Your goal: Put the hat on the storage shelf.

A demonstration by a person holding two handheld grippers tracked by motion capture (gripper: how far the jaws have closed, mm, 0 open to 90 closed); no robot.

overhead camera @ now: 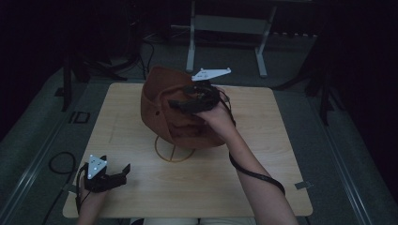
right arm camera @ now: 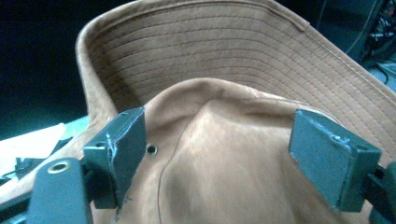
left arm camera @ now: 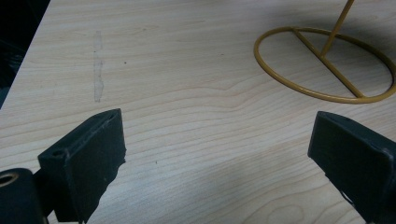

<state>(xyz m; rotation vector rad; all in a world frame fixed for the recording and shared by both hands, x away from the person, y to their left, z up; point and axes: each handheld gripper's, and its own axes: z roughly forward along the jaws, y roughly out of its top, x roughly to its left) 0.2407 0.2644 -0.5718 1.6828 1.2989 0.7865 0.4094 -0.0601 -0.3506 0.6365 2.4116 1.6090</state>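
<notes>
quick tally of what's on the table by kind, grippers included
Brown hat: 1
Yellow wire stand: 1
Grippers: 2, the left gripper open above bare wood and the right gripper open over the hat's crown
Total: 4

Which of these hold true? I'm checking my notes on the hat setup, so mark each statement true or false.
1. The brown hat sits on a yellow wire stand. True.
2. The right hand-held gripper is clamped shut on the hat's brim. False: its jaws stand wide apart over the hat's crown, pressing on nothing.
3. The left hand-held gripper is open above bare table. True.
4. The stand's base is a solid square plate. False: it is a wire ring with a bar across it.
5. The left hand-held gripper is touching the hat. False: it is near the table's front left corner, well apart from the hat.
</notes>
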